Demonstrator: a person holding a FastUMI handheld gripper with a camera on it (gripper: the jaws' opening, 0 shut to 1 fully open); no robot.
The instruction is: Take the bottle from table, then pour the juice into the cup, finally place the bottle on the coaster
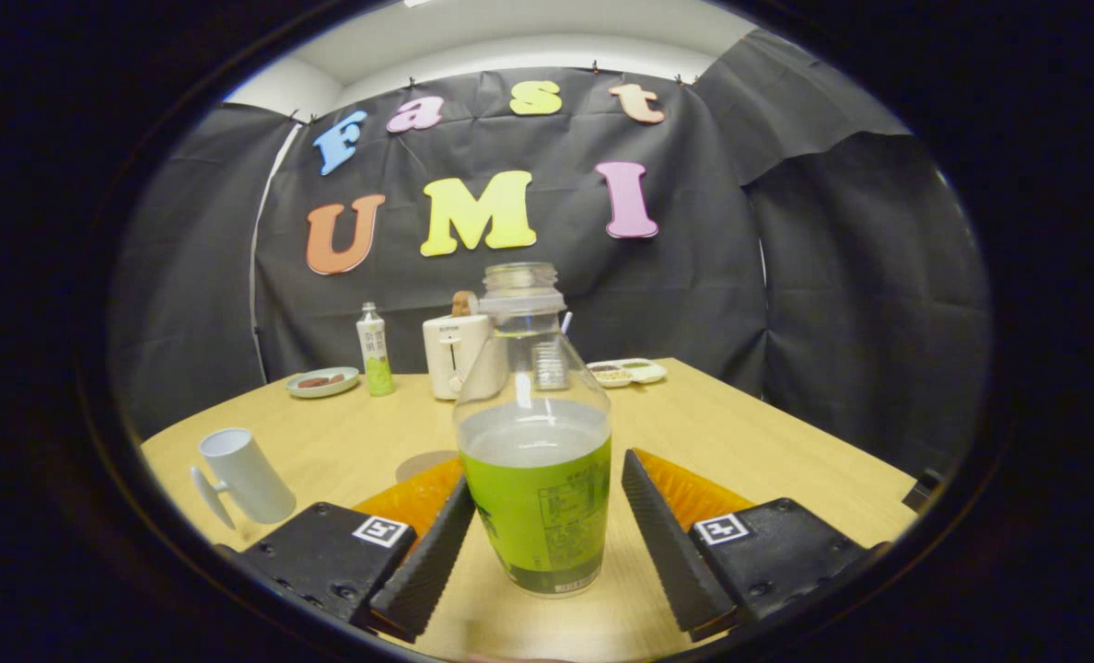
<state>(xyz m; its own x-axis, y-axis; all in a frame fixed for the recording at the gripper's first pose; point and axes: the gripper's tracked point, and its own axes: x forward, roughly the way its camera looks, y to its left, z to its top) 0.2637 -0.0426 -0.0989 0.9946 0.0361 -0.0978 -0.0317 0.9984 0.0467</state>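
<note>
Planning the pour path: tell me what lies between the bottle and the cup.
Bare table in the gripper view. The bottle stands uncapped between the open jaws; the cup sits apart.

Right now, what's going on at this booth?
A hand-held claw is open around an uncapped juice bottle standing on the table; there are gaps on both sides, so no grip yet. The white cup stands off to the left, and the coaster lies just behind the bottle.

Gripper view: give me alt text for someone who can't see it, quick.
An uncapped bottle of juice stands upright on the wooden table between the open gripper fingers, the left pad touching or nearly so, the right apart. A white cup sits off to the left; a toaster, second bottle and two dishes line the far edge.
</note>
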